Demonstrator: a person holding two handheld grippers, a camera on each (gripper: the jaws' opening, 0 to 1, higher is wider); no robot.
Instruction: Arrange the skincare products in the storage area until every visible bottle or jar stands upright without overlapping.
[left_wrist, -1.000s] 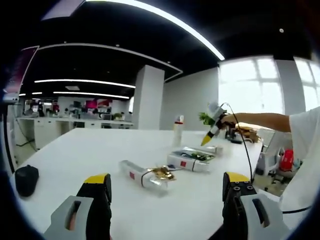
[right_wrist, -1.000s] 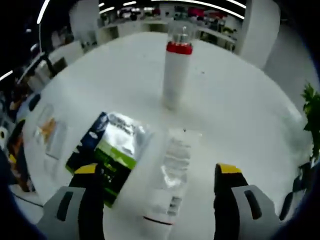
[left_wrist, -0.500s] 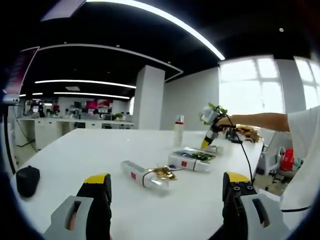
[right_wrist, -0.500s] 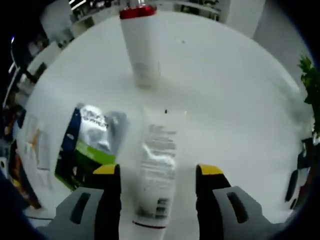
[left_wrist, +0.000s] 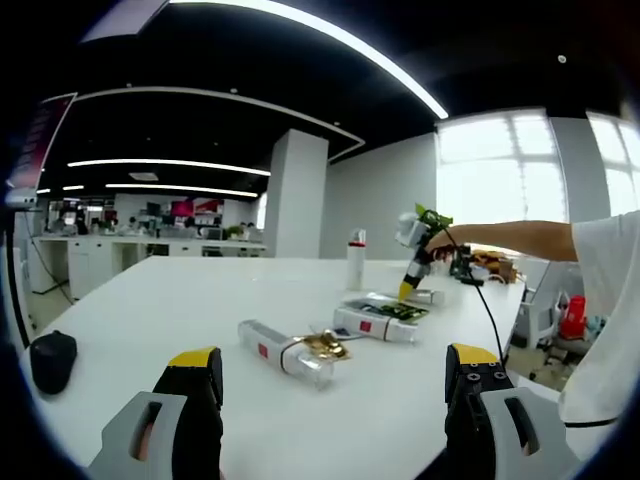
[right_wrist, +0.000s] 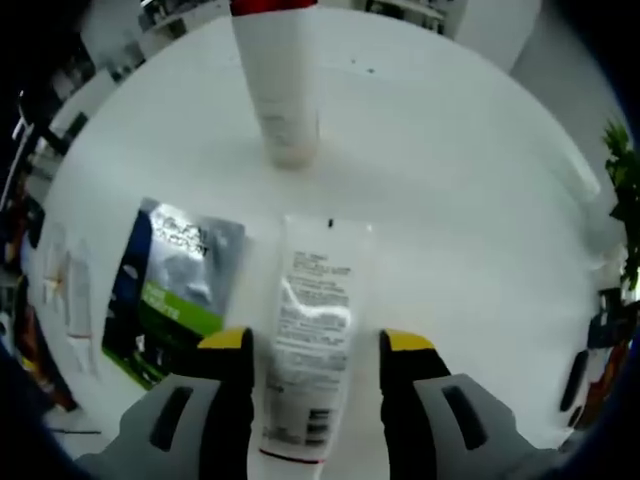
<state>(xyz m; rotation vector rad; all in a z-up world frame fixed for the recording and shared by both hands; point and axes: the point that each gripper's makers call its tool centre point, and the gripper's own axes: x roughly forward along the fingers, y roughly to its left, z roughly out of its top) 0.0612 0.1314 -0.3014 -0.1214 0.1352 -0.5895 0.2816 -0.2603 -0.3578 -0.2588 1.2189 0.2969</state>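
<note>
the right hand-held gripper (right_wrist: 310, 345) straddled a flat-lying white plastic tube (right_wrist: 310, 345) on the white bench (right_wrist: 450, 200), jaws apart either side, likely to lift it upright. ahead stood a red-capped white bottle (right_wrist: 278, 90). the left hand-held gripper (left_wrist: 335, 375) hung open, idle.

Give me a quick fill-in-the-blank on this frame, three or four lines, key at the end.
1. The white tube between the right gripper's jaws is lying ____ on the table.
2. The upright white bottle has a ____ band at its top.
3. The green and silver sachet lies on the tube's ____ in the right gripper view.
4. The left gripper's jaws hold ____.

Missing words: flat; red; left; nothing
</note>
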